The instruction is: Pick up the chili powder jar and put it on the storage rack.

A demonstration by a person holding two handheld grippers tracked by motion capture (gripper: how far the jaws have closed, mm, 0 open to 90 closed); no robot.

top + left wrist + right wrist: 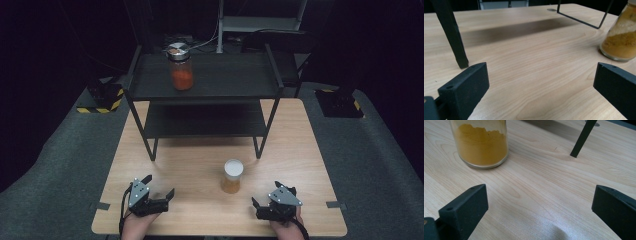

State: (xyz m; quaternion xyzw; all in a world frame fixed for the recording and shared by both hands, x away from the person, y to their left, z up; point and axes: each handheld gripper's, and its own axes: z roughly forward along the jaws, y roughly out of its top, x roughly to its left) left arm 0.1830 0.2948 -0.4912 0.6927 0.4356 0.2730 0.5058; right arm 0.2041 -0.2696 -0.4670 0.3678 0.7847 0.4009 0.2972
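Both jaws spread, empty — right gripper [269,199] best approaches the yellow-powder jar [232,176] at its ten o'clock squarely, low; left gripper [159,190] idle.

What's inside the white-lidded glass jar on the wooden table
The white-lidded glass jar holds yellow-orange powder, filling roughly the lower part. Clear glass shows above it. The lid hides the jar's mouth from above.
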